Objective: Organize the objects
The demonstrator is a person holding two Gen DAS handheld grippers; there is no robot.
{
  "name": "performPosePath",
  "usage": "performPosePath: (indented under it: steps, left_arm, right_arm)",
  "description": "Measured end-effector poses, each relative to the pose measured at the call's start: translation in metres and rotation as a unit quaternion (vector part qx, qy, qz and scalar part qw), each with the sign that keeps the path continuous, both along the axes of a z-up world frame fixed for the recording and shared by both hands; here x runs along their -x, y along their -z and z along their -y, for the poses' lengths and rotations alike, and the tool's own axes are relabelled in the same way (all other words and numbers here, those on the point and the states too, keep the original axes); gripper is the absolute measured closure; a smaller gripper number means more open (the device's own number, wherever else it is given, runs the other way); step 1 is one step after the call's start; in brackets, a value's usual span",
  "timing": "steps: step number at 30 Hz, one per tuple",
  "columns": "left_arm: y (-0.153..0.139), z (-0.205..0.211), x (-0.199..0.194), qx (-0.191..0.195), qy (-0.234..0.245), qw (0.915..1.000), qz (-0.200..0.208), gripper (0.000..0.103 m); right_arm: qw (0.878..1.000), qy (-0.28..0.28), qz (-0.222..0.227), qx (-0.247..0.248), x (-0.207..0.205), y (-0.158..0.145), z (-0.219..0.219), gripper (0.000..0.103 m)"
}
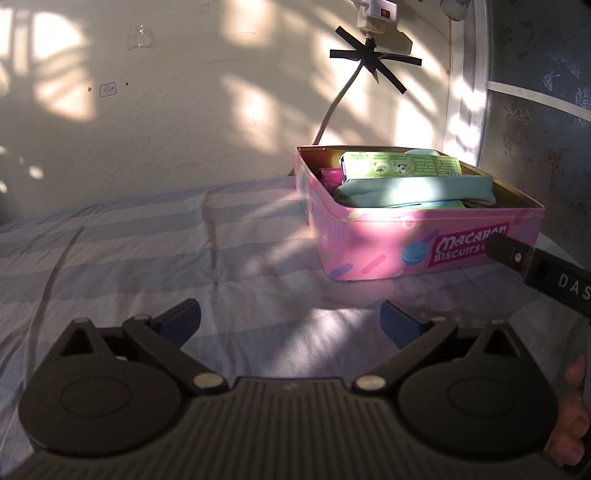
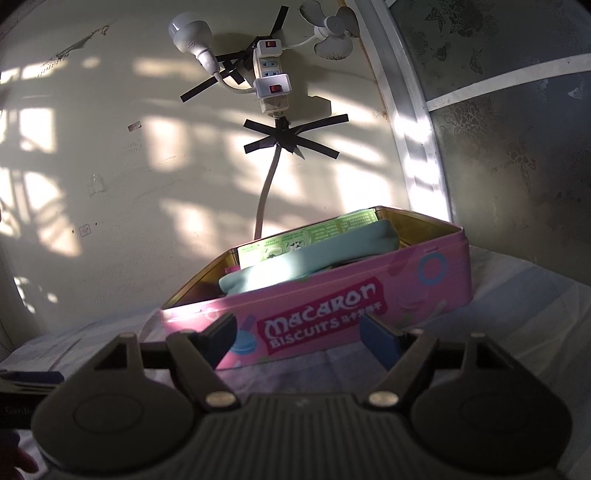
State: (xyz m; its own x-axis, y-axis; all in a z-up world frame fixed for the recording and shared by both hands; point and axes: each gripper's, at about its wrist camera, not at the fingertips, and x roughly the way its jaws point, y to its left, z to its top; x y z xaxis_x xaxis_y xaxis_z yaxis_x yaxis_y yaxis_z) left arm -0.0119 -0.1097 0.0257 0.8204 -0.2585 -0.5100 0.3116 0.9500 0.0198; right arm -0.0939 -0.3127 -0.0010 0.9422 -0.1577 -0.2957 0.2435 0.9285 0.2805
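A pink Macaron Biscuits tin (image 1: 380, 243) sits open on the striped bedsheet at the right. It holds a green carton (image 1: 400, 166), a teal cloth pouch (image 1: 413, 190) and a pink item (image 1: 330, 176). My left gripper (image 1: 291, 323) is open and empty, low over the sheet, left of and in front of the tin. My right gripper (image 2: 297, 341) is open and empty, just in front of the tin's (image 2: 332, 306) labelled side. The right gripper's finger also shows at the right edge of the left wrist view (image 1: 517, 256), beside the tin. The carton (image 2: 295, 242) and pouch (image 2: 310, 258) stick up above the rim.
The striped bedsheet (image 1: 147, 240) spreads left of the tin. A cream wall (image 1: 184, 110) stands behind, with a power strip (image 2: 271, 83), taped cable (image 2: 266, 192), a bulb (image 2: 190, 37) and a small fan (image 2: 332, 33). A patterned window panel (image 2: 517, 147) is at the right.
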Motion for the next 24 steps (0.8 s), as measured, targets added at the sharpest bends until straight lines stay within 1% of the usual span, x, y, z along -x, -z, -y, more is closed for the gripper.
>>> performPosePath:
  steps: [5,8,10,12,16,21,24]
  left_arm:
    - [0.009,-0.005,0.003,-0.009,-0.001,0.9999,-0.014,0.0]
    - [0.015,-0.006,0.003,-0.014,-0.002,0.9996,-0.025,0.0]
    - [0.02,-0.006,0.003,-0.018,-0.005,0.9992,-0.034,0.0]
    - [0.023,-0.005,0.001,-0.022,-0.01,0.9988,-0.044,0.0]
    - [0.027,-0.004,0.001,-0.029,-0.011,0.9985,-0.046,0.0]
    - [0.03,-0.002,0.0,-0.036,-0.013,0.9981,-0.047,0.0]
    - [0.032,-0.003,-0.002,-0.036,-0.017,0.9979,-0.05,0.0]
  right_arm:
    - [1.0,-0.017,-0.004,-0.003,0.001,0.005,-0.016,0.027]
    - [1.0,-0.02,-0.005,0.007,0.002,0.008,-0.022,0.026]
    - [1.0,-0.021,-0.002,0.006,0.003,0.008,-0.022,0.022]
    - [1.0,-0.021,-0.002,-0.001,0.003,0.009,-0.019,0.022]
    - [1.0,-0.023,-0.003,-0.007,0.002,0.01,-0.017,0.021]
    - [1.0,-0.029,-0.006,-0.004,-0.001,0.01,-0.019,0.019]
    - [0.999,-0.031,-0.006,-0.003,-0.001,0.01,-0.02,0.018]
